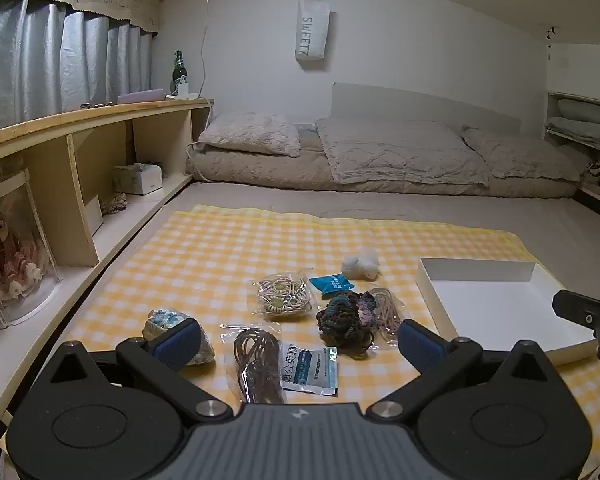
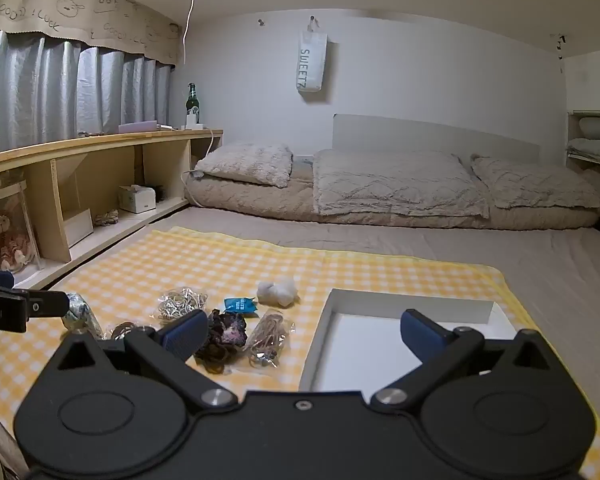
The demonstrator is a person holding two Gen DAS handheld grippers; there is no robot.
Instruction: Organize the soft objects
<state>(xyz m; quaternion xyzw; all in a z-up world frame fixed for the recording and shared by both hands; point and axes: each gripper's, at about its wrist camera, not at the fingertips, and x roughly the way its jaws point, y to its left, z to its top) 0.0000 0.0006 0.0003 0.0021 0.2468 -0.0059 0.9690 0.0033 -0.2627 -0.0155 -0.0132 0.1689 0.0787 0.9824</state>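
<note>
On a yellow checked cloth [image 1: 204, 248] lie small soft items: white cotton balls [image 1: 361, 267], a blue sachet [image 1: 332, 282], a bag of beige hair ties [image 1: 282, 295], a dark knitted scrunchie [image 1: 342, 318], a bag of pale cord [image 1: 385, 308], a bag of dark cord [image 1: 257, 364], a white-blue packet [image 1: 310, 368] and a patterned pouch [image 1: 168, 322]. An empty white box [image 1: 496, 308] sits at the right. My left gripper [image 1: 298, 342] is open and empty above the packets. My right gripper [image 2: 300, 334] is open and empty over the box's left edge [image 2: 320, 336].
A low wooden shelf [image 1: 100, 168] with a tissue box [image 1: 138, 178] and a framed doll runs along the left. Folded beige bedding [image 1: 380, 156] lies against the far wall. Grey mat surrounds the cloth.
</note>
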